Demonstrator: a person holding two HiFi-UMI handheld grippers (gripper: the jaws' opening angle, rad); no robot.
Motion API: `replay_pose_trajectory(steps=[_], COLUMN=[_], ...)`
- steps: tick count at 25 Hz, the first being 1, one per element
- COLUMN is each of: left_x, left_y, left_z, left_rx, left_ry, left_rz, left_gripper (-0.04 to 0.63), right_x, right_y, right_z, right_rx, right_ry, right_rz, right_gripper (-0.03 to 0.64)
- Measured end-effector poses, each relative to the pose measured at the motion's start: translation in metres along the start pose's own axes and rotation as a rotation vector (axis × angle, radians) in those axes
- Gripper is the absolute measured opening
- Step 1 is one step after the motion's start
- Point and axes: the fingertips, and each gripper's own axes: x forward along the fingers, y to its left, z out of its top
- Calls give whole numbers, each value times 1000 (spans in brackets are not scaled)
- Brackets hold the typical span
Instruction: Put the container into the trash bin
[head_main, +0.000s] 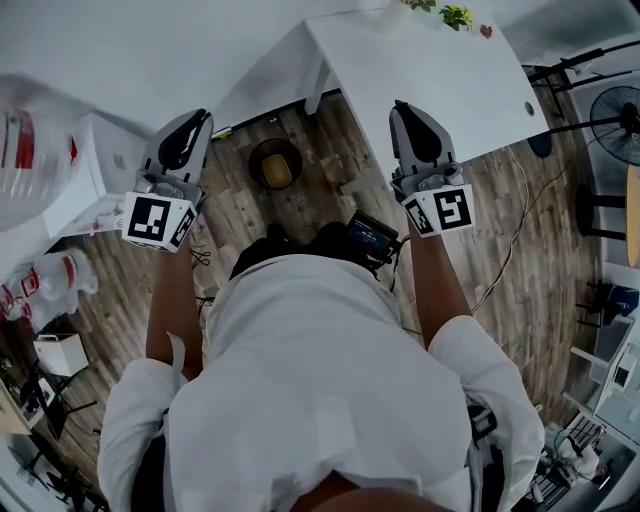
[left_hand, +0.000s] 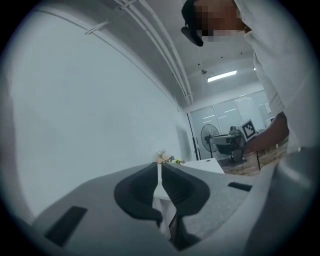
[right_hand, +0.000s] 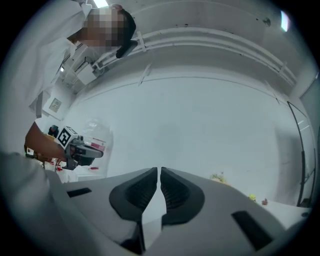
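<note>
Below, white table (head_main: 440, 60), wood floor (head_main: 520, 240), trash bin (head_main: 275, 165), left gripper (left_hand: 159, 169) and right gripper (right_hand: 159, 174) closed, empty.

The bin (head_main: 256, 158) stands upright on the wooden floor (head_main: 300, 215) in the upper middle of the head view, just left of the white table's (head_main: 440, 70) leg. It is round and dark, its mouth open to the ceiling. The container (head_main: 278, 172) lies inside it, low against the bottom, a small yellowish thing ringed by the dark wall. From up here it is too small to tell its shape or which way it lies.
</note>
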Motion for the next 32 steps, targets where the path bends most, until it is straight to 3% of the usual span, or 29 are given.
replay_pose_trajectory(steps=[6, 11, 15, 19, 24, 30, 32], left_x=[-24, -40, -57, -78, -120, -164, -174], left_y=[-42, -101, -158, -218, -266, -285, -285], left_z=[2, 13, 14, 10, 3, 0, 2], left_rx=[-40, -113, -173, -167, -237, -272, -257], left_ry=[45, -10, -16, 24, 28, 44, 44], left_rz=[20, 70, 92, 90, 123, 135, 121], left_gripper=[15, 16, 15, 15, 15, 15, 15], right_x=[-72, -138, -191, -235, -264, -289, -291], right_y=[-30, -38, -40, -38, -4, 38, 55], right_z=[22, 24, 12, 5, -1, -6, -6], right_rx=[25, 16, 74, 240, 245, 383, 360], right_ry=[-16, -17, -1, -13, -16, -18, -8], right_rz=[-83, -76, -72, -93, -37, -35, -21], right_gripper=[46, 48, 48, 48, 48, 48, 48])
